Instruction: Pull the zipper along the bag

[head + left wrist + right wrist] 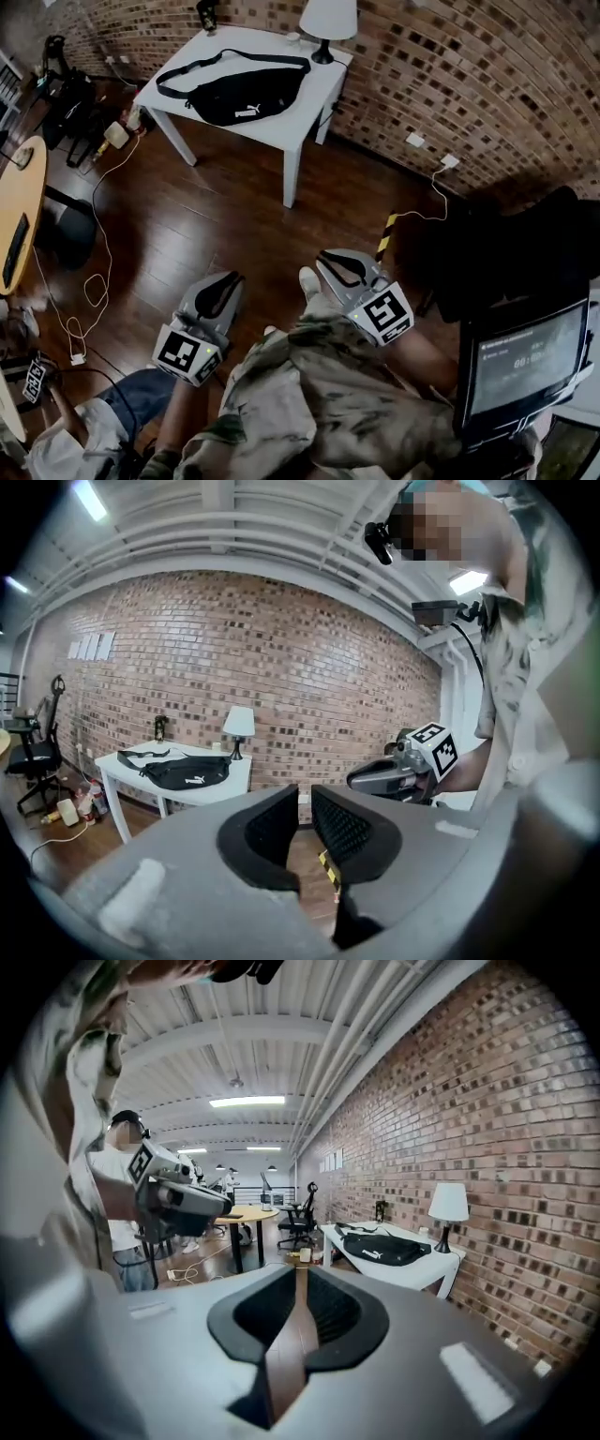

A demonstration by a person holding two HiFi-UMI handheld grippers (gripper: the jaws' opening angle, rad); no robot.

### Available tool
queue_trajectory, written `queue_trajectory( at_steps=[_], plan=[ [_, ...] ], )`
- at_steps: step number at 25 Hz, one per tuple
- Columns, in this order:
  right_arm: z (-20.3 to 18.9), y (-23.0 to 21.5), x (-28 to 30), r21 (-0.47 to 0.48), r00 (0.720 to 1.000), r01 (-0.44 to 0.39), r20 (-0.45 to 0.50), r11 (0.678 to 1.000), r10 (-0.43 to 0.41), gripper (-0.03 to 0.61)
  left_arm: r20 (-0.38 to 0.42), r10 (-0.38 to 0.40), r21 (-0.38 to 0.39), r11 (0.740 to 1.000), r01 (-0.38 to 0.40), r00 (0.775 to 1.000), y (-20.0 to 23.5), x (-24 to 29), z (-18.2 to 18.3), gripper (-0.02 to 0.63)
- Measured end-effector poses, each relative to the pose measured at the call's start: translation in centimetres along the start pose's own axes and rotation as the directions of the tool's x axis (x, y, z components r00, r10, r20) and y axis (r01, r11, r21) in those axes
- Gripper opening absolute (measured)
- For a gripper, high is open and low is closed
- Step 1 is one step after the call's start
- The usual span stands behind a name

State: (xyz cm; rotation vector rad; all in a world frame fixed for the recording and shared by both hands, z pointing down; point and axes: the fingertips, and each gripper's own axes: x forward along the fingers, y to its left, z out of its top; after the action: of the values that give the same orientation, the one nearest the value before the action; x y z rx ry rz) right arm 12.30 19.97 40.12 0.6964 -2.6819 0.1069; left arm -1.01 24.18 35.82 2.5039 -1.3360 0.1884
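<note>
A black waist bag (239, 98) with a white logo lies on the white table (314, 70) by the brick wall, far from both grippers. It also shows small in the left gripper view as the bag (187, 772) and in the right gripper view as the bag (384, 1249). My left gripper (225, 281) and right gripper (333, 261) hover close to my body above the wooden floor. The left gripper's (305, 799) jaws stand almost together with nothing between them. The right gripper (300, 1274) looks the same, only floor showing in its slit. The zipper is too small to make out.
A white lamp (328, 23) stands at the table's back corner. Cables (94, 281) trail over the floor at left, beside a round wooden table (19, 187) and an office chair (37, 752). A screen (525, 356) sits at my right. Another person (112, 412) is at lower left.
</note>
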Motion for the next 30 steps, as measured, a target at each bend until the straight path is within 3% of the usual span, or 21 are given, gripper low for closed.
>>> queue_trajectory(
  at_steps=[5,8,15,22,25,30],
  plan=[
    [0.1,8.4,-4.3,0.027,1.000,0.000,0.012,1.000,0.000,0.044,-0.024,-0.064,-0.032,0.998,0.063,0.998,-4.4,-5.8,-4.5,0.048],
    [0.6,10.7,-7.2,-0.005,0.999,-0.006,0.035,1.000,0.006,0.044,-0.048,-0.081,-0.022,0.997,0.080,0.996,-6.9,-7.5,-5.3,0.048],
    [1.4,11.4,-15.1,-0.017,0.998,0.014,0.064,1.000,-0.013,0.044,-0.030,-0.087,-0.022,0.996,0.086,0.996,-13.8,-7.4,-4.5,0.046],
    [-0.5,10.8,-25.0,-0.075,0.996,-0.022,0.087,0.997,0.028,0.031,0.025,-0.099,-0.035,0.994,0.100,0.995,-24.5,-3.7,-2.7,0.046],
    [-1.8,10.7,-27.8,-0.096,0.995,-0.040,0.084,0.995,0.048,0.027,0.037,-0.103,-0.051,0.993,0.104,0.994,-28.4,-2.5,-3.2,0.046],
    [-3.7,13.4,-29.6,-0.113,0.992,-0.087,0.080,0.990,0.096,0.015,0.035,-0.085,-0.086,0.992,0.088,0.996,-31.8,-4.9,-6.6,0.046]
  ],
)
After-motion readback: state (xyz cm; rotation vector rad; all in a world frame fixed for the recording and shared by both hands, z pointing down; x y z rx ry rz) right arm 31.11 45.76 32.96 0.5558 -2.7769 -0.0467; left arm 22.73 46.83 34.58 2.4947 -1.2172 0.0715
